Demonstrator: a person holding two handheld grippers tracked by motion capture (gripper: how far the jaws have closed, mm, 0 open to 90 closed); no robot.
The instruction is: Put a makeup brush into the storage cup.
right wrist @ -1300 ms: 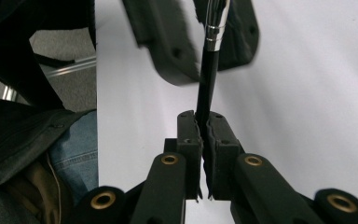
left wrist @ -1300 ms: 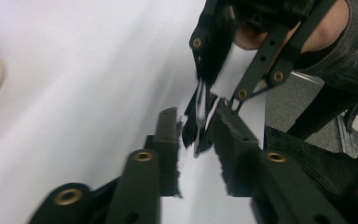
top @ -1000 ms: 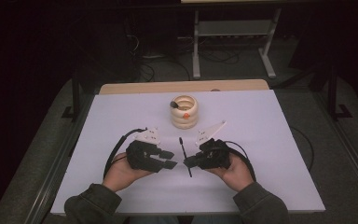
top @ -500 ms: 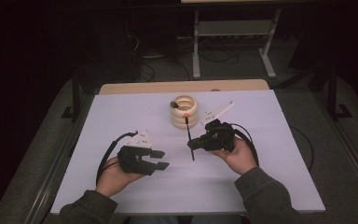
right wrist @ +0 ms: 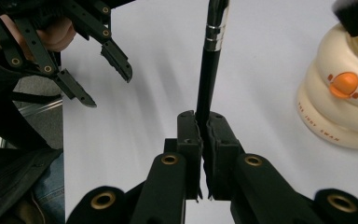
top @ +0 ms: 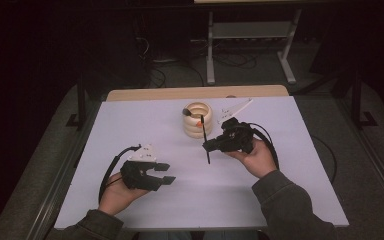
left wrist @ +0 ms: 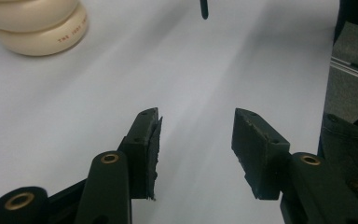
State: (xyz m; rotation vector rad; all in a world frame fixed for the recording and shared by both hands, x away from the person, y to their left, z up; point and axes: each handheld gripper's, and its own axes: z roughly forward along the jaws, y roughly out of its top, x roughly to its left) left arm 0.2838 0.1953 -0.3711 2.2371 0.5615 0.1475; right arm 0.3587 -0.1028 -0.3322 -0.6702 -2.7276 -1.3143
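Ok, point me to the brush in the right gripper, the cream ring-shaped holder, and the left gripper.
brush (right wrist: 206,88), right gripper view, on its black handle above the jaws.
cream holder (top: 196,126), high view, on its side wall.
left gripper (left wrist: 196,140), left gripper view, midway between its open fingertips.

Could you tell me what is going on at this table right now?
A person is working at a white table with a two-jaw gripper in each hand. The right gripper is shut on a slim black brush with a silver band, holding it close to a cream ringed ceramic holder that already has another brush in it. The left gripper holds nothing; its jaws have just been opening and it sits low over the table, off to the holder's near left.
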